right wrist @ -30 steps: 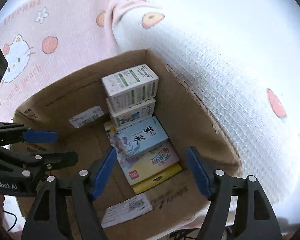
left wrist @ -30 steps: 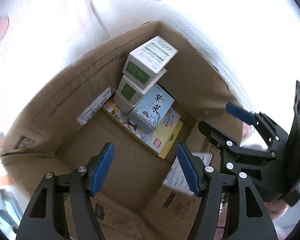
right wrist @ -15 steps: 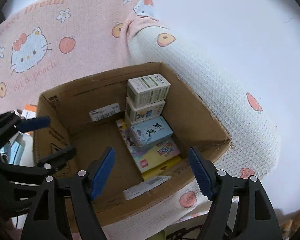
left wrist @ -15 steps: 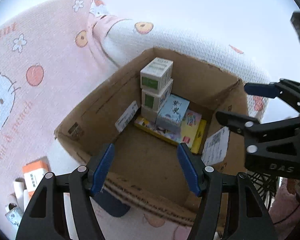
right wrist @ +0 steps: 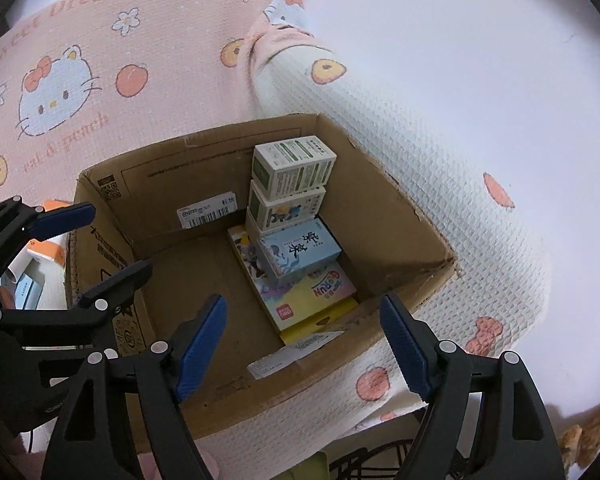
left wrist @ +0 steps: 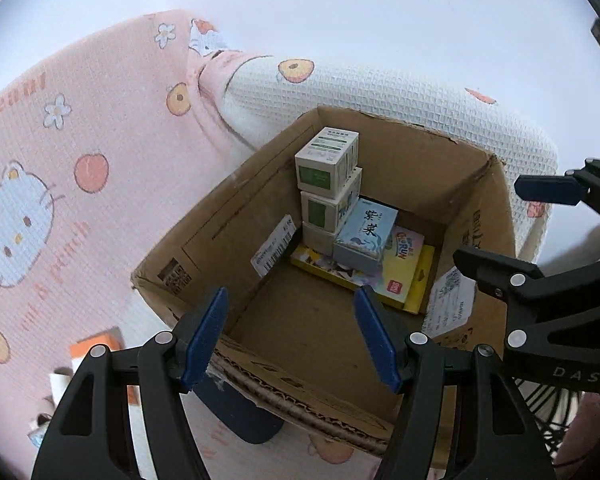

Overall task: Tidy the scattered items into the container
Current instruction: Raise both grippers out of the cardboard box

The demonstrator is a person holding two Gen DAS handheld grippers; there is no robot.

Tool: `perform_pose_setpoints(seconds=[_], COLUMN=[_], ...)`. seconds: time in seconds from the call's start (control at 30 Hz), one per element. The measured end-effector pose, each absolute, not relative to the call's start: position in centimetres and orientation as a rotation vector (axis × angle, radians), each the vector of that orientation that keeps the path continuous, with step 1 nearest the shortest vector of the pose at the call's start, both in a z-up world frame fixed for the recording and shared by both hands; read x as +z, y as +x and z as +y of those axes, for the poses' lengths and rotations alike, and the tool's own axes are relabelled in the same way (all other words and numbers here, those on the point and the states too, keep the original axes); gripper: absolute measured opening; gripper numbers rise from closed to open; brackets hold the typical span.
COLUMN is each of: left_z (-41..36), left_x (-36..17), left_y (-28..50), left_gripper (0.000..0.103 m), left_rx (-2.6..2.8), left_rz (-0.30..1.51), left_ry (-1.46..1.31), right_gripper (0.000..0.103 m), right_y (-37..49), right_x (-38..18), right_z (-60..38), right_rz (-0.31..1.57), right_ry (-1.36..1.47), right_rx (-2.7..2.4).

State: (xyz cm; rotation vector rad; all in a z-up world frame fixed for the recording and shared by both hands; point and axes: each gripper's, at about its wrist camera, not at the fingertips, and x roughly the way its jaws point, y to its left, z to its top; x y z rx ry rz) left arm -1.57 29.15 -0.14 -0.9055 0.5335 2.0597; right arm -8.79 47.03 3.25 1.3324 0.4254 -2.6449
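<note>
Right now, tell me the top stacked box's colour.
White with green panels, top box; right wrist view.

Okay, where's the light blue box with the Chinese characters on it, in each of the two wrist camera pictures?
Left wrist: the light blue box sits right of centre, deep in the cardboard box, lying on the colourful flat book.
Right wrist: the light blue box sits at centre, on the same book.
Shared landmark: the stack of white-and-green boxes directly behind it.
</note>
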Motion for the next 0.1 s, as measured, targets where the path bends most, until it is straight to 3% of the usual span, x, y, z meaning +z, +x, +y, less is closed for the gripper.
perform_pose_setpoints(seconds=[0.1], left_z=[29.33], left_x=[-0.20], left_y=[-1.75], left_gripper=[0.069], left_rx=[2.048], left_rz=[0.512], left_ry=[-0.931], right_gripper=[0.077], right_y=[-8.76], right_x=[3.22], right_z=[47.25], right_rz=[0.415], right_ry=[1.331], right_rx=[-2.639])
